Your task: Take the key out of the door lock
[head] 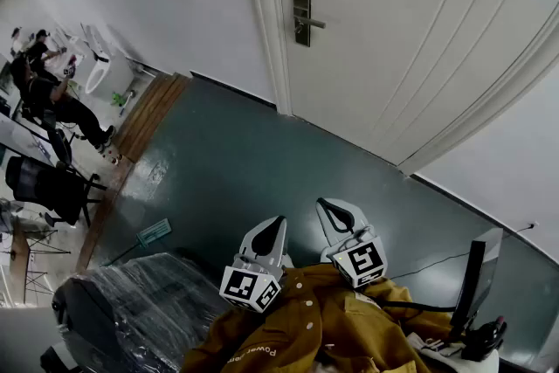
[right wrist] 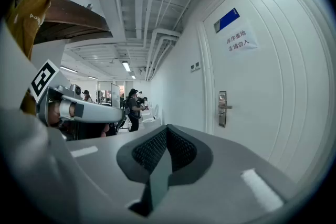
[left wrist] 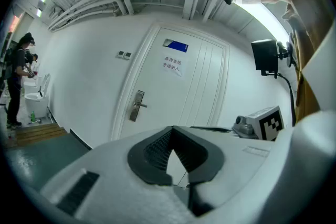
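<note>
While both claws hang low in front of your yellow jacket (head: 306,329), the door lock (head: 301,14) stands well apart from them, up on the white door (head: 419,48). It is a metal plate with a lever handle (head: 316,24) projecting from it.

Key: presumably in that plate, but too small to make out in any view. Confirm its position on approach.

Left claw (head: 272,230): pads pressed together, nothing between. Right claw (head: 334,210): likewise closed, empty. Task looks not yet begun.

Handling estimate: the key should be light, stiff, thin metal, smooth enough to slip between the pads. Take it by the flat bow, one pad on each broad face, not by the shank. You will need to spread the working claw before reaching in. Pull straight along the keyway, since a skewed pull may bind. If the key sits turned, you will likely need to rotate it back first. Keep clear of the lever handle.
</note>
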`<state>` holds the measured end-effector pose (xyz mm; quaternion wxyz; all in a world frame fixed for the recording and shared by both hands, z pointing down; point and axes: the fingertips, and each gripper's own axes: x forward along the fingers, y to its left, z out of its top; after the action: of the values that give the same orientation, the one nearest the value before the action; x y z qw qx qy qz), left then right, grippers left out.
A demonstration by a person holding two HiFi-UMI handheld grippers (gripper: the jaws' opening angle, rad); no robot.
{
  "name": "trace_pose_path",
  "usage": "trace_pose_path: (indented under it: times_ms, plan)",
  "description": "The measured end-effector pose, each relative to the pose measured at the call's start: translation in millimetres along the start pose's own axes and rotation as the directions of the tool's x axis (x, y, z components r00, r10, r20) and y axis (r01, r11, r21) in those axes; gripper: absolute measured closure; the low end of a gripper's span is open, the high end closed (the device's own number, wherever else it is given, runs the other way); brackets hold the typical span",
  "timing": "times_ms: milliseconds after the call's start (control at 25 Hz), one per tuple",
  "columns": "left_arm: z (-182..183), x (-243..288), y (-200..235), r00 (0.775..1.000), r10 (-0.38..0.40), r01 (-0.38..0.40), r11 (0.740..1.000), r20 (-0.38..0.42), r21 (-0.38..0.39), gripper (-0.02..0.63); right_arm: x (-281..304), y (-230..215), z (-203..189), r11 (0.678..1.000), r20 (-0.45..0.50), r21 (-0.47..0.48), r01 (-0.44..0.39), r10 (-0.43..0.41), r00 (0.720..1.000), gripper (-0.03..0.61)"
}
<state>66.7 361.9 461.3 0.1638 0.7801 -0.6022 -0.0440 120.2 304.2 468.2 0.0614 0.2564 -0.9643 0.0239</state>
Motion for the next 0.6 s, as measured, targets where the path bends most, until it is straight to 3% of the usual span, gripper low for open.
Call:
trace_pose_path:
  times_ms: [200, 440, 600]
  plan:
    - [-0.7, 0.8, -5.6, 1.0, -0.008, 0.008, 1.0, -0.002, -0.013, 0.614, -6.0, -0.8, -3.1, 0.999, -0.049, 0.032, 0.008, -0.006, 0.999, 0.574]
    - [-1.4, 0.3, -0.6, 1.0, -0.003, 0.003, 1.0, 0.004, -0.027, 0.614, -1.0, 5.2, -2.5, 1.0, -0.024, 0.015, -0.025, 0.025, 0.999, 0.574]
    - [1.9, -7.6, 8.0, 1.0, 0.013, -0.012, 0.999, 0.016, -0.042, 0.614, 5.8, 20.0, 0.1, 0.99, -0.02, 0.11, -0.084, 0.087, 0.996, 0.571]
